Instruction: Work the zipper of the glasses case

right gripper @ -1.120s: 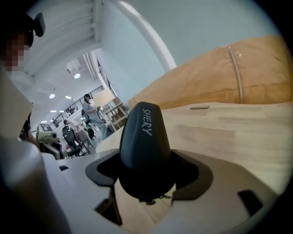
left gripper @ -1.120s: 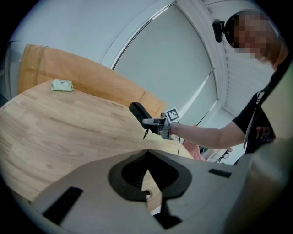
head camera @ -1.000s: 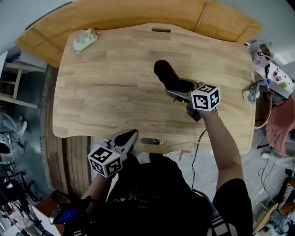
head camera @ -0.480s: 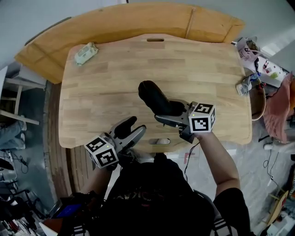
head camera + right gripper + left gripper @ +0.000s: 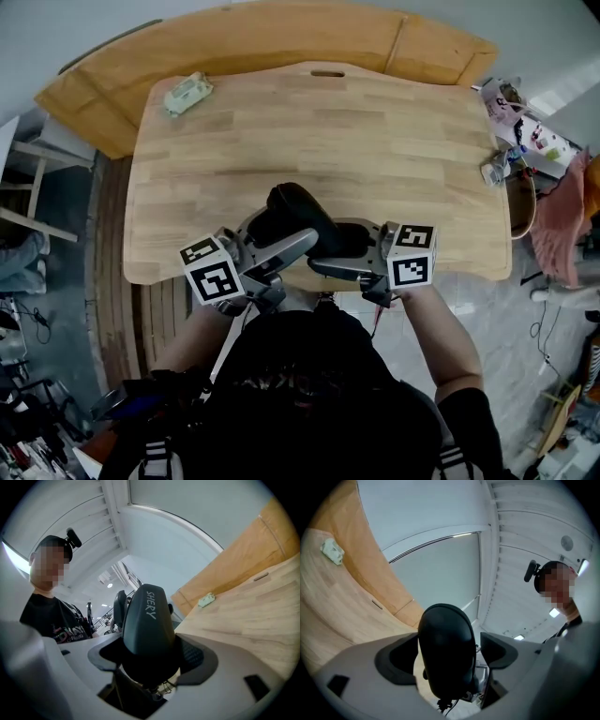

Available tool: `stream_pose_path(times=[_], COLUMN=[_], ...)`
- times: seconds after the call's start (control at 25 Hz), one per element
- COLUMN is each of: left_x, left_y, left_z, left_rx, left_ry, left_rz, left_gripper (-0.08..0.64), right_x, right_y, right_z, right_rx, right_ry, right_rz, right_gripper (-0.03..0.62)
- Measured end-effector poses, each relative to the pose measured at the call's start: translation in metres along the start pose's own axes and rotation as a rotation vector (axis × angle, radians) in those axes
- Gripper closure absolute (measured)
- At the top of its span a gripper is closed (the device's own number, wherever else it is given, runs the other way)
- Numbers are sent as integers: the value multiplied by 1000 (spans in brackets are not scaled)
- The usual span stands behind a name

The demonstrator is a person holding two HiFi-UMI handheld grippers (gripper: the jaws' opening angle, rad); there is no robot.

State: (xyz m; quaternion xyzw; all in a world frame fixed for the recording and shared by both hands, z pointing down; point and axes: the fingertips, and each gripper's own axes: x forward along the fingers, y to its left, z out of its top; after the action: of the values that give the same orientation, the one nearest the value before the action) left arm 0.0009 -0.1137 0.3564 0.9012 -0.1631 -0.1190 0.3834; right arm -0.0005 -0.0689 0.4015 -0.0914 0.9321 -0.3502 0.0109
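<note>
Head view: the black oval hard-shell glasses case (image 5: 298, 216) hangs over the near edge of the pale wooden bench (image 5: 394, 131). The right gripper (image 5: 345, 247) holds one end and the left gripper (image 5: 274, 236) flanks the other.

Left gripper view: its jaws have just been opening and stand wide, with the case between them, ungripped.

Right gripper view: both pads clamp the case.

The step looks like bracing the case. Next, the left gripper must find the zipper pull, which I cannot make out.

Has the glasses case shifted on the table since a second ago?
Yes. The glasses case, clamped in the right claw, has come from the middle to the near edge of the table, farther from the pale packet.
</note>
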Motion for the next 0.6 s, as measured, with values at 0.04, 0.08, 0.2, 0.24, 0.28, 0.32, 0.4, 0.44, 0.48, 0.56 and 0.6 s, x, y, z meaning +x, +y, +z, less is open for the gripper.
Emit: stream_pose_path(times=[0.04,0.08,0.2,0.24,0.28,0.32,0.4,0.44,0.48,0.56,0.6], left_x=[0,0,-1,0,-1,-1,-3,-4,-6,-9,-11], left_y=[-3,-5,-16,-19,-21,-23,-24,-25,-26,-27,-27], left_z=[0,-1,-4,-5,-6,-7,-8,-8,-8,-6,-4], left_rx=[2,6,16,16,16,16,17,17,15,9,4], left_ry=[4,10,32,39,45,49,54,55,55,49,40], left_rz=[-10,-21,-63,-78,-89,-94,-98,-101,-104,-110,-112], left_gripper=[150,150,152,152,152,152,159,174,180,189,190], right_x=[3,7,15,17,18,19,19,20,21,23,24], right_y=[5,10,22,25,28,29,32,33,34,37,38], right_z=[-2,-4,-12,-13,-15,-15,-16,-17,-17,-16,-15], right_rx=[1,2,-4,-6,-8,-10,-14,-16,-17,-22,-29], right_ry=[2,6,20,23,25,25,25,25,25,19,11], right_rz=[8,16,28,29,29,28,24,22,20,17,16], right_gripper=[252,252,252,252,252,252,252,250,250,250,250])
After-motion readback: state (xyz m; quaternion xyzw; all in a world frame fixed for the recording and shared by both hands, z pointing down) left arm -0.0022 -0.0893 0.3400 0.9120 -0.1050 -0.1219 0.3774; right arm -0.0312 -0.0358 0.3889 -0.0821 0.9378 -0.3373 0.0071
